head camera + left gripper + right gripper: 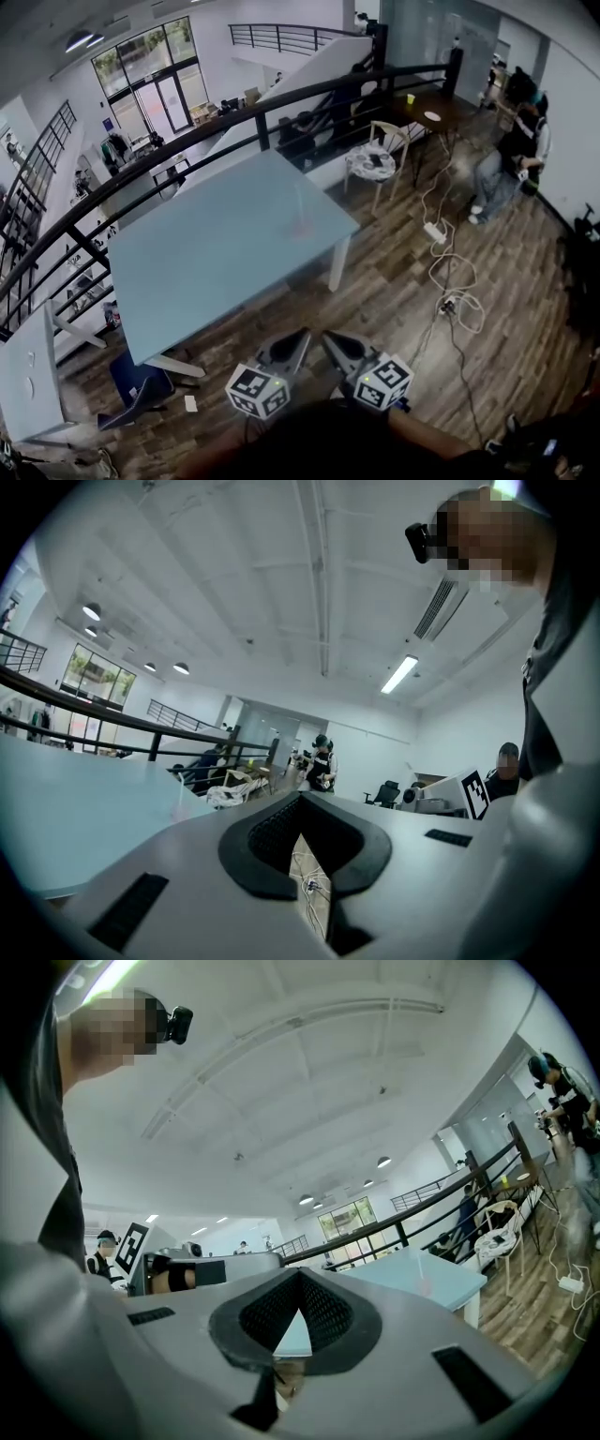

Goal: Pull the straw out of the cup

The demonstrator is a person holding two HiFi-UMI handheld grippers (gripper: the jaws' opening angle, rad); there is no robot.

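A clear cup (302, 225) with a thin straw stands near the right end of the light blue table (206, 253), faint in the head view. Both grippers hang low over the wooden floor, close to my body and well short of the table. My left gripper (298, 337) and right gripper (330, 339) point toward the table, each shut with nothing between the jaws. The left gripper view shows its jaws (300, 799) closed, with the cup (179, 803) small on the table at left. From the right gripper (298, 1274), also closed, the cup (424, 1285) is a faint speck.
A black railing (234, 117) runs behind the table. A white chair (380, 155) with items on it, a power strip (436, 232) and loose cables (459, 291) lie on the floor to the right. A person (511, 159) sits at far right. A blue object (141, 384) lies under the table's near corner.
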